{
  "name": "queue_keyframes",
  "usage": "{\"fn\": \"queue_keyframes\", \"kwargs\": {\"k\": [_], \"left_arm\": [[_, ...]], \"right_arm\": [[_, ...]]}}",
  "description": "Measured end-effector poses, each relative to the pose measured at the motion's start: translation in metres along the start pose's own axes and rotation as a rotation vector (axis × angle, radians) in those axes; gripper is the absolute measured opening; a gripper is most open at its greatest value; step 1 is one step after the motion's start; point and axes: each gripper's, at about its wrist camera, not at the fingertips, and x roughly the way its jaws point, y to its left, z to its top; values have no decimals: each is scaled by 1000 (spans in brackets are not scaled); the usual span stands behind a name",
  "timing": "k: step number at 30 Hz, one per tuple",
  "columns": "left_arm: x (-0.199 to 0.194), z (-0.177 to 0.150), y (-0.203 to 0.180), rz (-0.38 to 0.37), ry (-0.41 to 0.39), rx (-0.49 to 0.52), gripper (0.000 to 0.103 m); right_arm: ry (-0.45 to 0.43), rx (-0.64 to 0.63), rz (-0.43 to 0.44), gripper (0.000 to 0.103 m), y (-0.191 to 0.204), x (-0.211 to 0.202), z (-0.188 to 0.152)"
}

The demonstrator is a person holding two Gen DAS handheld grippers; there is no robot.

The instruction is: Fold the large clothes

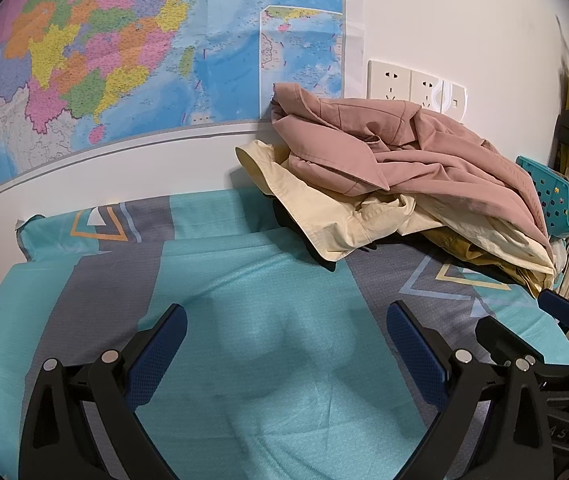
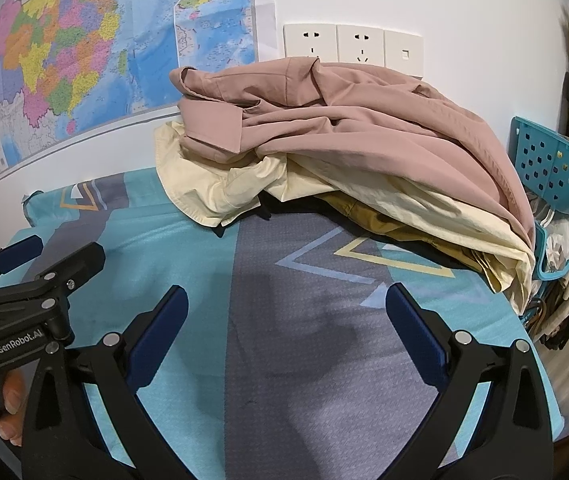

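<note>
Both my left gripper (image 1: 286, 324) and right gripper (image 2: 286, 306) gape wide, holding nothing, over the bed (image 2: 284, 360), pink garment (image 2: 364, 128) heaped at its far edge

The bed (image 1: 84, 292) wore a sheet of teal and grey stripes with pale triangle outlines, its near half bare and lightly creased. A heap of clothes (image 1: 404, 184) lay at the far right corner against the wall: a dusty pink garment (image 2: 364, 120) on top, a cream one (image 2: 220, 188) beneath it, with mustard (image 2: 368, 216) and dark fabric peeking out at the bottom.
</note>
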Motion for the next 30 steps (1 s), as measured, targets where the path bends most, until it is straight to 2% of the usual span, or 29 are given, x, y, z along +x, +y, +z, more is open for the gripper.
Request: {"fn": "queue_keyframes", "kwargs": {"k": [7,11,17,21,27,30], "left_arm": [[3,1,0,-8,8,-3,97],[8,3,1,-12,14,-6,97],[21,11,7,-43,29,-25,97],[34,21,11,-54,30,-23,97],[62,39,19,-28,41,-23,97],[71,45,25,-11,35,-32,97]], "right_arm": [[1,6,2,97,-1,0,3],[-24,-61,-26,97,-1,2,10],[-63,-109,-4,97,-4,7,30],[-148,-189,-9,97,-2,10,55],[-137,-332,-25,97,3,42,107],[-148,-419,-61,96,13,63,138]]}}
